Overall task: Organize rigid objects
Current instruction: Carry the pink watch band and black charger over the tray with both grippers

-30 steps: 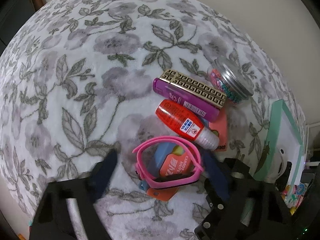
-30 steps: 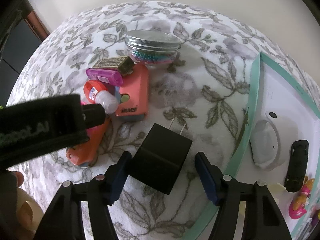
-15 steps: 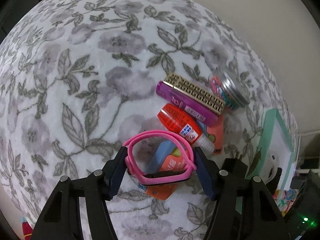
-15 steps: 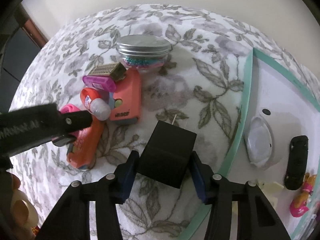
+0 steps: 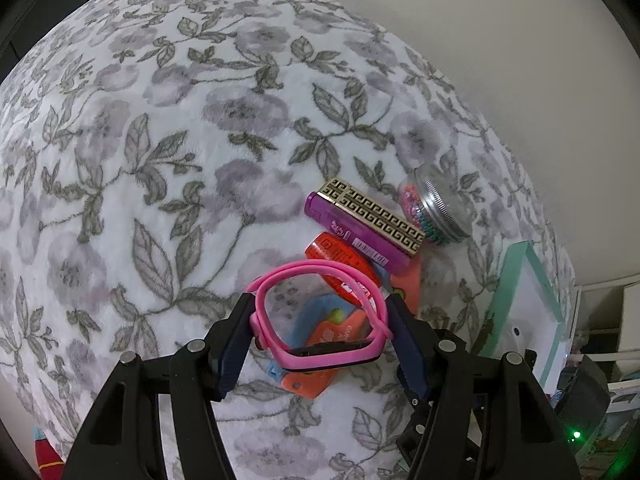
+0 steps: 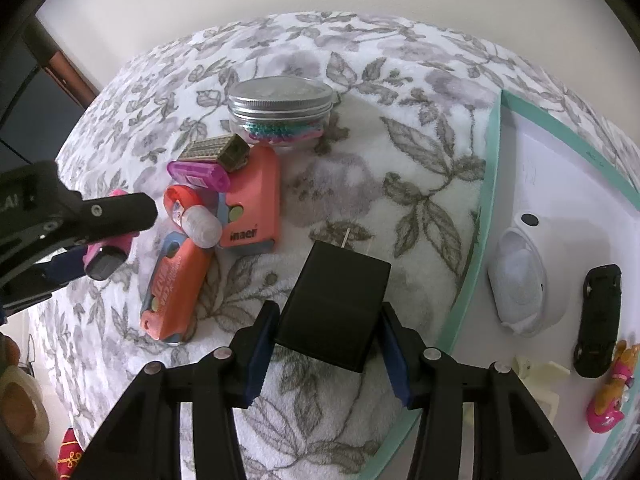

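Mint-rimmed tray (image 6: pixel 494 184) already holds a few small items; beside it a cluster around the bead jar (image 6: pixel 280 118) waits. Right hand-held gripper (image 6: pixel 326 338) is closing on the black charger (image 6: pixel 334 312); left hand-held gripper (image 5: pixel 320 336) clasps the pink watch (image 5: pixel 316 320).

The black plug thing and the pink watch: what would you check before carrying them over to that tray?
1. Right gripper on the black charger: jaws closing, pads at both its sides: ok.
2. Left gripper on the pink watch: band pressed between the pads: ok.
3. Watch clear of the orange case below: cannot tell.
4. Charger off the floral blanket: cannot tell.
5. Free room in the teal-rimmed tray: bare white floor at its far end: ok.
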